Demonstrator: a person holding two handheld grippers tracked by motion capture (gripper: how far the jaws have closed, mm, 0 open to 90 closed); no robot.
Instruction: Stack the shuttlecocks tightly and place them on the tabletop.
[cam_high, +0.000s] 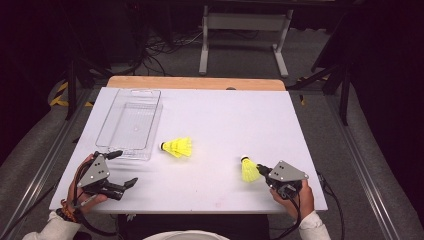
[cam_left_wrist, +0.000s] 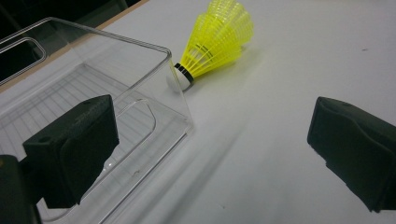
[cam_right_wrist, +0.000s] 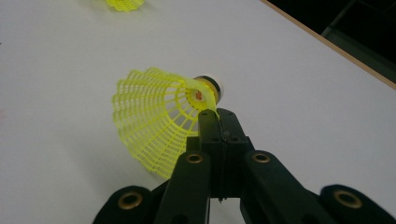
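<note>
**Right jaws pinching a shuttlecock's skirt at the near right of the surface**

The held shuttlecock (cam_high: 248, 170) is sitting near the front right of the white surface (cam_high: 225, 115), its white cork tip pointing away from the person and slightly left, its yellow mesh skirt flaring back toward the right gripper (cam_high: 263, 172). Its long axis is running roughly from the gripper toward the far side of the surface. In the right gripper view the same shuttlecock (cam_right_wrist: 159, 116) is lying with its open skirt toward the camera, and the two black jaws are pressing together on one edge of that skirt (close to where the mesh meets the cork).

A second shuttlecock (cam_high: 177, 147) is lying on its side near the middle of the surface, well apart from the first, its cork pointing left toward the clear tray (cam_high: 129, 122) and its long axis running across the surface. In the left gripper view its cork is touching or just beside the tray's near corner (I cannot tell which).

The left gripper (cam_high: 127, 170) is being held at the front left, just in front of the tray, its jaws spreading wide with nothing between them.
</note>
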